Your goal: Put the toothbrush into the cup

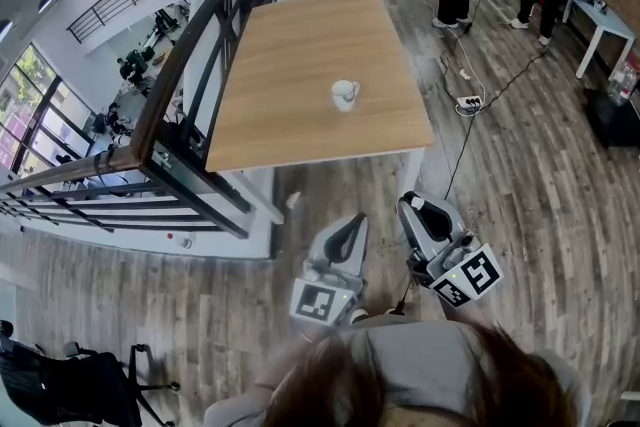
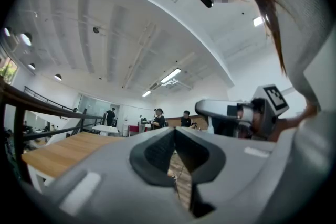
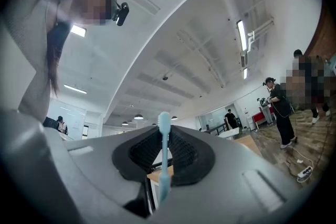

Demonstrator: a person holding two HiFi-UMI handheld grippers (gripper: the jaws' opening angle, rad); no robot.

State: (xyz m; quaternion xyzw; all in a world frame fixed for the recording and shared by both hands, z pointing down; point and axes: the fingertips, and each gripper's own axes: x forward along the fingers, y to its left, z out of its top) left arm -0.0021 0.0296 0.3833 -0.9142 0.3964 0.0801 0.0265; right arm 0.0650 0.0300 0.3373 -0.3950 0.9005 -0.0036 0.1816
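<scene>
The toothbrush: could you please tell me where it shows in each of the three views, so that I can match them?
Head view: it cannot be made out; the right hand-held gripper is right of lower centre.
Left gripper view: not in it; the right hand-held gripper shows at right.
Right gripper view: the toothbrush stands upright at centre, clamped between the jaws.
Shared landmark: the wooden table.
</scene>
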